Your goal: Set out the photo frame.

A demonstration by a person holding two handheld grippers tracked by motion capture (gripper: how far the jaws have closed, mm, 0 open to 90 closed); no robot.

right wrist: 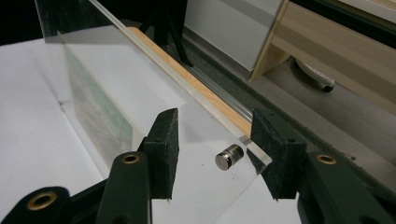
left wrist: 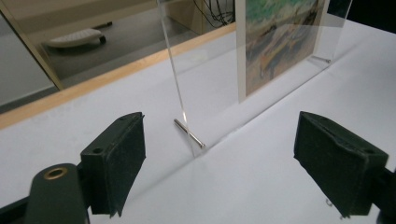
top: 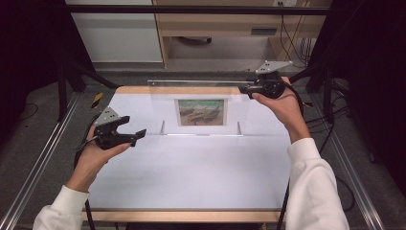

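Observation:
A clear acrylic picture frame [top: 198,96] stands upright on the white table top [top: 191,172], holding a painted print [top: 201,111] of boats. My right gripper [top: 245,87] is at the frame's upper right corner. In the right gripper view its open jaws straddle that corner of the acrylic frame [right wrist: 116,79], with a metal standoff [right wrist: 227,157] between them and the right pad close against the panel's edge. My left gripper [top: 135,126] hovers open, left of the frame's lower left corner. In the left gripper view the acrylic frame [left wrist: 210,70], its metal foot pin [left wrist: 189,133] and the print [left wrist: 280,42] lie just ahead.
The table has a wooden rim [top: 186,215] and aluminium rails [top: 38,163] along both sides. A wooden shelf unit [top: 215,24] and cables [top: 297,43] stand behind the table. Black frame legs [top: 62,81] rise at the back left.

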